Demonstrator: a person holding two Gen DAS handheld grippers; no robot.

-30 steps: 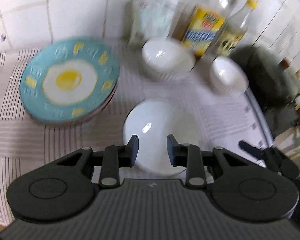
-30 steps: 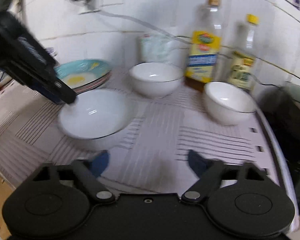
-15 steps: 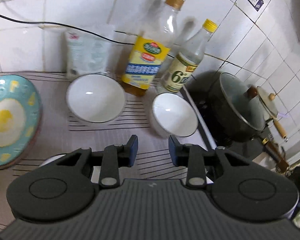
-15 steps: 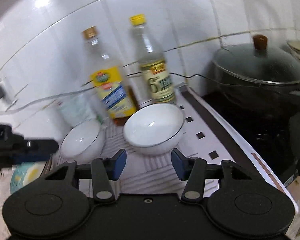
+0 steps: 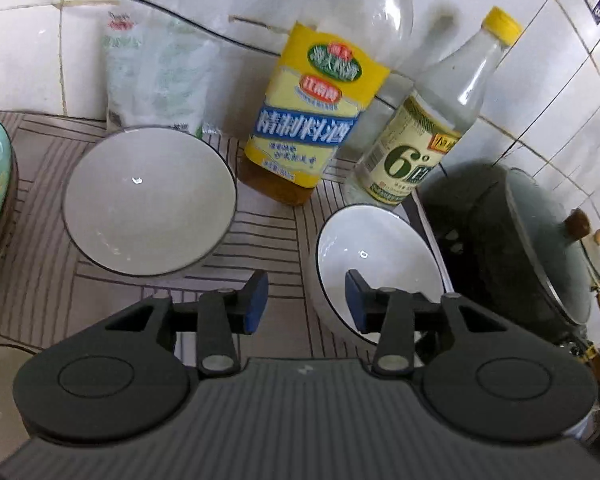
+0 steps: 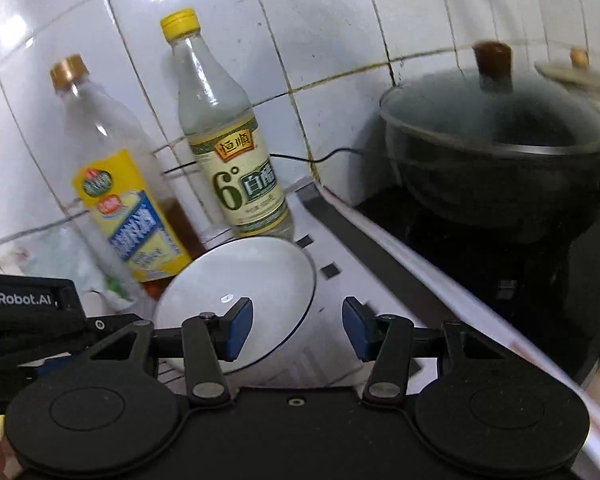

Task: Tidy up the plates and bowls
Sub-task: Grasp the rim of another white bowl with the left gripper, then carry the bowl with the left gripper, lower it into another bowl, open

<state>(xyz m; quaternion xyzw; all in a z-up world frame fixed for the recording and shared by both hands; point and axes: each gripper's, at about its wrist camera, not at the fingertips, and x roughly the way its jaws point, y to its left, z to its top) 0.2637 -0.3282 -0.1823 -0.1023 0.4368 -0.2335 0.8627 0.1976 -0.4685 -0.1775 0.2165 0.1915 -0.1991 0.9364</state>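
We held both grippers open and empty over the small bowl (image 5: 374,264), which stood on the striped mat (image 5: 40,280) near the stove edge, just in front of the vinegar bottle (image 6: 228,152). The right gripper (image 6: 297,330) straddled its right rim, probably to grasp it there. The left gripper (image 5: 307,300) hovered at its left rim. The big bowl (image 5: 148,200) waited beside, perhaps as the stacking place.
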